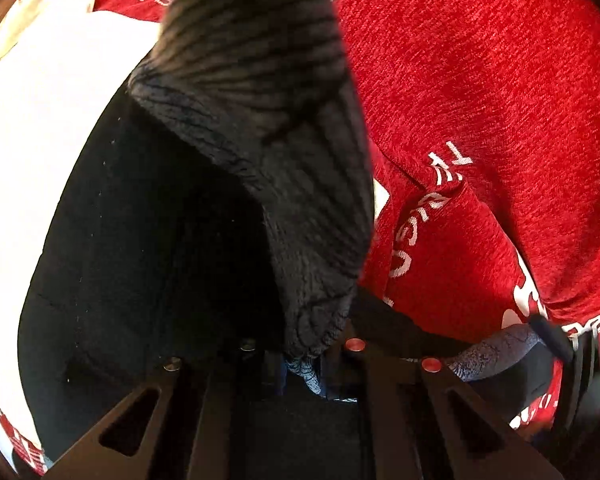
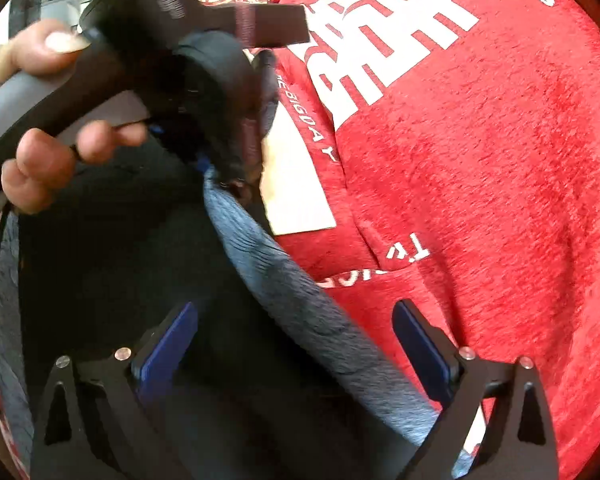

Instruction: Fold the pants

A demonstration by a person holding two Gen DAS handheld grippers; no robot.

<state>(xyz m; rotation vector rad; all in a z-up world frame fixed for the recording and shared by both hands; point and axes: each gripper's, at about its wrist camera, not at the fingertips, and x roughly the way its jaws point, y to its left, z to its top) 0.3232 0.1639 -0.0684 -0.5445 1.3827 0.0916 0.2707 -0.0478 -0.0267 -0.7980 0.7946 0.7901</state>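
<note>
Black hand-held gripper (image 2: pixel 292 344), blue pads (image 2: pixel 420 344), silver screws, grey handle

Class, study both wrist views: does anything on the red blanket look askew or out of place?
Yes. The dark pants are not flat: their grey ribbed waistband is pulled up in a peak, pinched in the shut left tongs. The right tongs stand open astride the band. The red blanket is creased beside it.

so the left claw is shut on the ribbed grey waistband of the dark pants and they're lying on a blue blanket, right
Not quite: the blanket is red with white lettering, not blue, as the right wrist view shows plainly. The rest holds: in the left wrist view the left claw is shut on the ribbed grey waistband of the dark pants.
</note>
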